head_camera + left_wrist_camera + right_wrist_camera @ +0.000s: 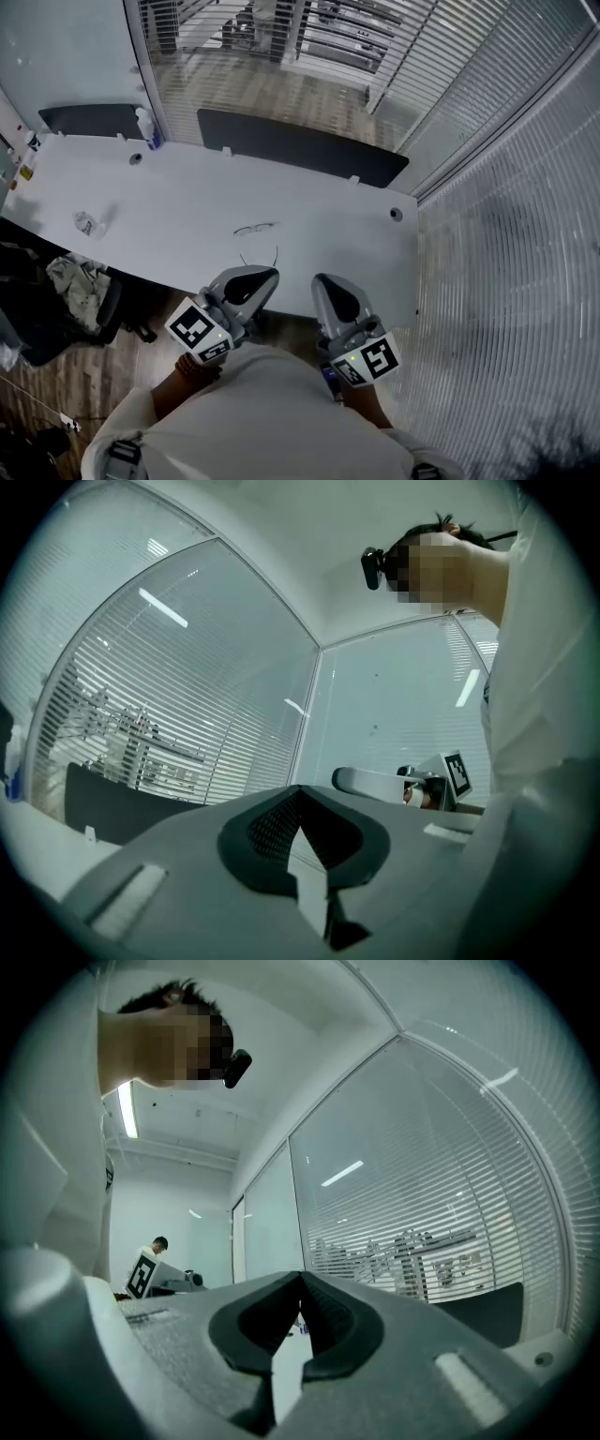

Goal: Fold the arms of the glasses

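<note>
Left gripper [265, 275] and right gripper [324, 282] hang side by side, jaws pressed together on nothing, I think because the reach is not yet begun. The glasses [255, 229] lie on the tabletop [169, 187] just ahead of the left gripper, arms unfolded toward it. Their thin frame is faint, and neither gripper view shows them.

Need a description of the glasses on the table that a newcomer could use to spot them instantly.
Start at the long white table; near its front edge, just beyond the left gripper, lie the glasses. They are a thin wire outline with both arms open, pointing back at the person, unlike the crumpled scrap further left.
</note>
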